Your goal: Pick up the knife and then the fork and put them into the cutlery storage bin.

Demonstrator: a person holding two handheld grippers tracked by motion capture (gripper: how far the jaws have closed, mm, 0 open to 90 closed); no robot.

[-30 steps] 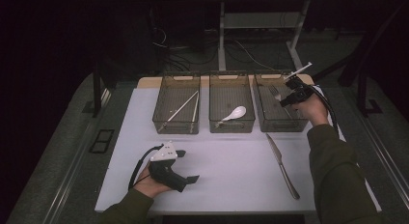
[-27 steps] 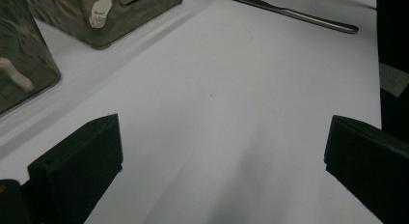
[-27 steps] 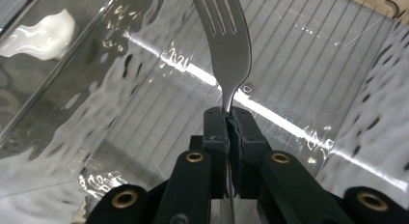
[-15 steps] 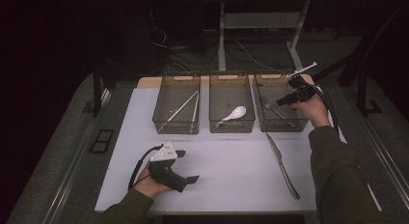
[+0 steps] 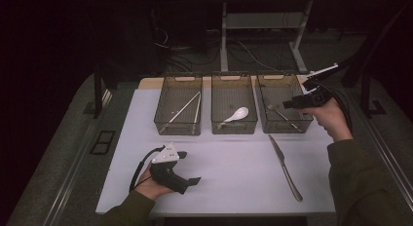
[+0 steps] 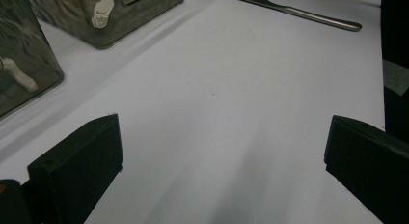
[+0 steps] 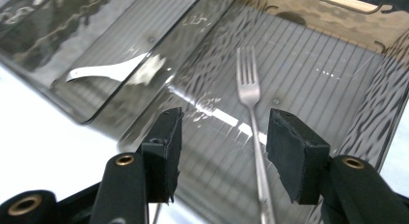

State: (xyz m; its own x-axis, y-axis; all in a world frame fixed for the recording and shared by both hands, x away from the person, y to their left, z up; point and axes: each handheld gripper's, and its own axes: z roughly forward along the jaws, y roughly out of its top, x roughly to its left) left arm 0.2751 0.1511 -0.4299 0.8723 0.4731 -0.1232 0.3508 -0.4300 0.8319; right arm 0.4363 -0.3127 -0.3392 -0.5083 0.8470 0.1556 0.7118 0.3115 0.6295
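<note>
Three clear bins stand in a row at the back of the white table [image 5: 234, 158]. Chopsticks [image 5: 182, 109] lie in the left bin, a white spoon [image 5: 236, 115] in the middle one and a steel fork [image 5: 280, 116] in the right bin [image 5: 285, 80]. My right gripper [image 5: 288, 103] hovers over that bin's right side; its jaws are open and empty above the fork [image 7: 251, 98]. My left gripper [image 5: 189, 167] rests on the table near the front left, jaws wide apart with nothing between them [image 6: 222, 156]. A table knife [image 5: 285, 167] lies on the table in front of the right bin.
The knife [image 6: 289, 10] lies far ahead of the left gripper, with bare white table between. The spoon [image 7: 115, 69] shows through the bin wall to the left of my right gripper. Dark floor, cables and table legs lie beyond the bins.
My right gripper has drawn slightly back and to the right over the right bin. The left gripper has not moved.
</note>
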